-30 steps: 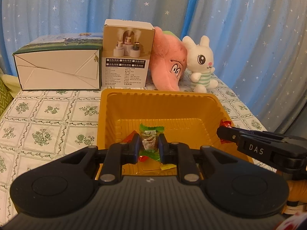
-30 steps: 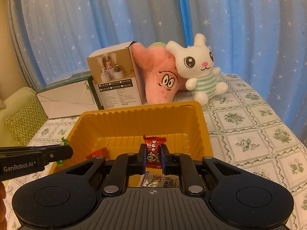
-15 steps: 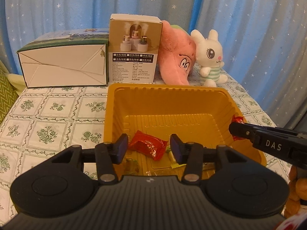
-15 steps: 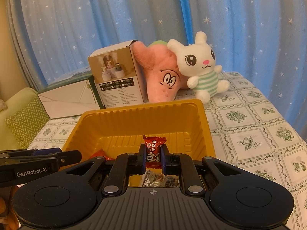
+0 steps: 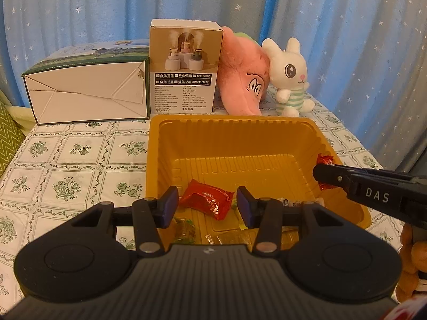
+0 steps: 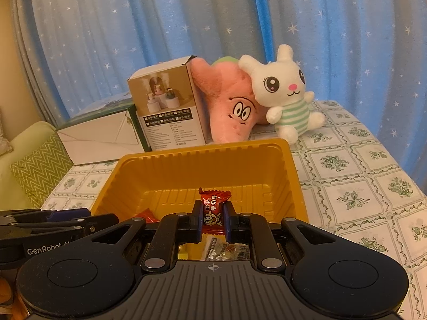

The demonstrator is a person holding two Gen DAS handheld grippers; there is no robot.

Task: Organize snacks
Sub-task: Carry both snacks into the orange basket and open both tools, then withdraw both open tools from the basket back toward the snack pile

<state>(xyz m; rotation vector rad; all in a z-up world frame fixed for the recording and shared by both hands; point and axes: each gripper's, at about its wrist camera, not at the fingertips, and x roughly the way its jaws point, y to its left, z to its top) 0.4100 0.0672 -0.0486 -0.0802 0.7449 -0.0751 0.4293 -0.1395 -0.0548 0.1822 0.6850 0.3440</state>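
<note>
A yellow plastic tray (image 5: 232,133) (image 6: 202,157) stands on the tablecloth. Several wrapped snacks lie in its near end, among them a red packet (image 5: 206,202) and a green-wrapped candy (image 5: 184,229). My left gripper (image 5: 207,206) is open and empty over the tray's near left edge. My right gripper (image 6: 212,221) is shut on a red wrapped candy (image 6: 214,208) and holds it over the tray's near right side. In the left wrist view the right gripper's fingers (image 5: 331,177) reach in from the right with the red candy (image 5: 325,160).
Behind the tray stand a white carton (image 5: 88,93), a humidifier box (image 5: 185,74), a pink plush (image 5: 245,80) and a white bunny plush (image 5: 291,77). A green cushion (image 6: 37,170) lies at the left. Blue star curtains hang behind.
My left gripper opened and let the green-wrapped candy fall into the tray, then drew back a little. My right gripper keeps hold of the red candy.
</note>
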